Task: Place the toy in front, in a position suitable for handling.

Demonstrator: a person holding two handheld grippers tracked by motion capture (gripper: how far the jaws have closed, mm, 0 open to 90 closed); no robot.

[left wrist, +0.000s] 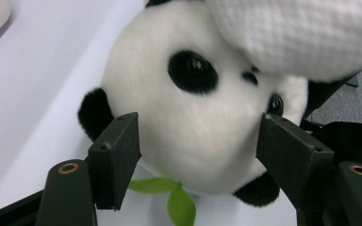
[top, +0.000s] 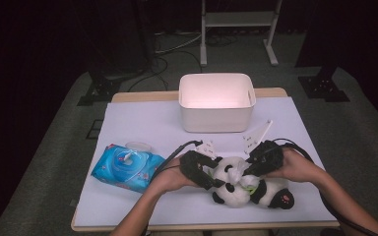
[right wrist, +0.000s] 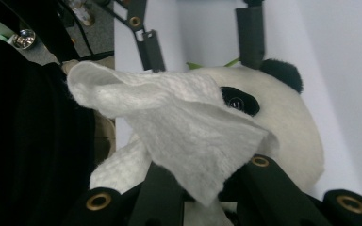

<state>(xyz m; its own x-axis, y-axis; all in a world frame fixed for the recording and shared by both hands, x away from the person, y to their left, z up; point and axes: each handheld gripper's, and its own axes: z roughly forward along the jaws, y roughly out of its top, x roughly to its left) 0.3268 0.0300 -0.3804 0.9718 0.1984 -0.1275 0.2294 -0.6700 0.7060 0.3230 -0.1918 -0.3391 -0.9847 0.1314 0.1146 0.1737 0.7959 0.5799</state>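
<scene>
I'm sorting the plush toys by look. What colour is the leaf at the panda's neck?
Bright green; the leaf under the panda shows best in the left gripper view.

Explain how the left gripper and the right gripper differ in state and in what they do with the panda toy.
The left gripper has its jaws spread, one on each side of the panda toy head; the right gripper is shut on a white wipe. The left gripper carries nothing, while the right gripper holds the wipe over the panda's face. Both are black, hand-held, and meet at the toy's head.
</scene>
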